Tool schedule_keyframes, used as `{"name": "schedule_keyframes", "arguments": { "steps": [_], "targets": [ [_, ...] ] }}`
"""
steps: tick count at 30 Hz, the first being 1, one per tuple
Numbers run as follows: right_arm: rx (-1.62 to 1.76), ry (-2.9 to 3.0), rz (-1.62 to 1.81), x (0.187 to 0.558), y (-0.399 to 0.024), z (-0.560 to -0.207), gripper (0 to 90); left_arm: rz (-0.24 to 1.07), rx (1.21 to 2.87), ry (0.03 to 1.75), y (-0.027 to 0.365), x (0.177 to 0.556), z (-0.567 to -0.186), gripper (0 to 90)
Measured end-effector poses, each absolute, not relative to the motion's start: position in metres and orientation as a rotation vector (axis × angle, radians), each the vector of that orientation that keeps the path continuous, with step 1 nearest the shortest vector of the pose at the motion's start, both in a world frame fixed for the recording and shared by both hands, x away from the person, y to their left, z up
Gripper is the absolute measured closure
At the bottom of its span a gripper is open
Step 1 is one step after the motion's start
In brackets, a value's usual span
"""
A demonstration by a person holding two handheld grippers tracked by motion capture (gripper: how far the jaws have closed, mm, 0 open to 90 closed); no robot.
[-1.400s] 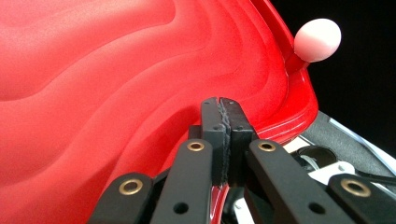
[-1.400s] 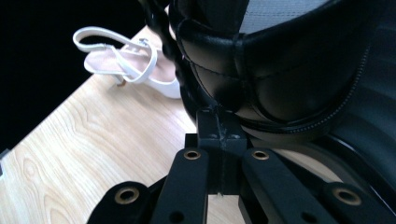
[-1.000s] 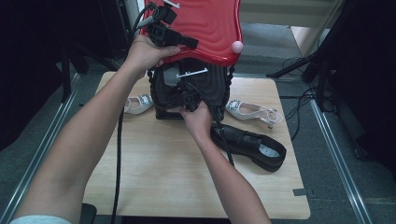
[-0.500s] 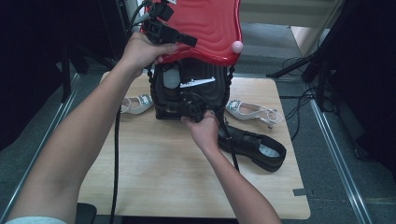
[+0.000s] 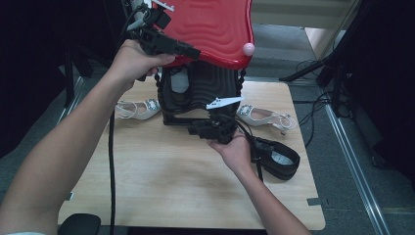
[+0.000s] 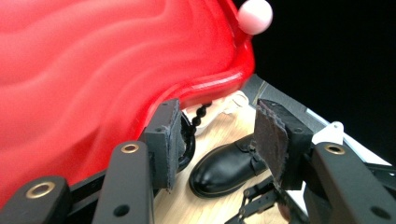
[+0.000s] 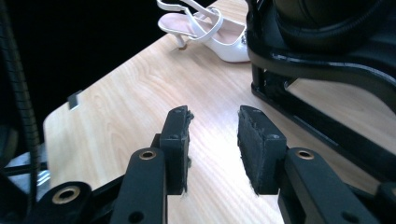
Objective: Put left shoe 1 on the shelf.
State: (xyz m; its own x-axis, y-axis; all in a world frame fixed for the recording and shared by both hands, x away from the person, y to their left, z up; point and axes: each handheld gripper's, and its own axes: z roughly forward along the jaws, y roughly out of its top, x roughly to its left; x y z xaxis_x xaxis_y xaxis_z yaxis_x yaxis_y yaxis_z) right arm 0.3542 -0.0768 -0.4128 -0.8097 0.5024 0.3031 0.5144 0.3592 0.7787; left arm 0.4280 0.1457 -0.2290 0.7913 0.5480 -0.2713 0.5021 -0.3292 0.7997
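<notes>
At tabletop centre, red lid [image 5: 205,29] raised over black case [image 5: 195,95] — left claw [image 6: 217,140] and right claw [image 7: 212,151] both just opened, empty. Release step; next: grab black shoe [image 5: 276,159].

Parted hand-held gripper [image 7: 212,140] over wooden table [image 7: 121,107], white sandal [image 7: 205,28], black case base [image 7: 322,60]

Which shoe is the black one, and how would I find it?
Start at the black box with the red lid on the wooden table. Look right of it, behind the right hand. The black shoe is chunky and dark; its neighbours are slim white sandals.
</notes>
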Motion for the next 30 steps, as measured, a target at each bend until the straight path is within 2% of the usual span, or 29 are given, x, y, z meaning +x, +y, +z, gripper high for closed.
{"name": "schedule_keyframes", "arguments": {
  "steps": [6,14,19,25,30],
  "targets": [
    [-0.911,-2.551,-1.504,0.340,-0.096,-0.421,62.9,0.069,1.971,0.756,0.151,0.402,-0.240,48.2],
    [-0.866,-2.558,-1.509,0.324,-0.119,-0.426,57.6,0.061,1.998,0.772,0.162,0.380,-0.274,47.7],
    [-0.870,-2.547,-1.518,0.317,-0.132,-0.426,57.4,0.075,1.999,0.771,0.172,0.367,-0.290,47.6],
    [-0.892,-2.553,-1.477,0.316,-0.149,-0.432,56.6,0.081,2.013,0.804,0.177,0.351,-0.321,46.6],
    [-0.931,-2.555,-1.455,0.313,-0.163,-0.436,56.6,0.032,1.999,0.823,0.181,0.339,-0.349,46.6]
  ]
}}
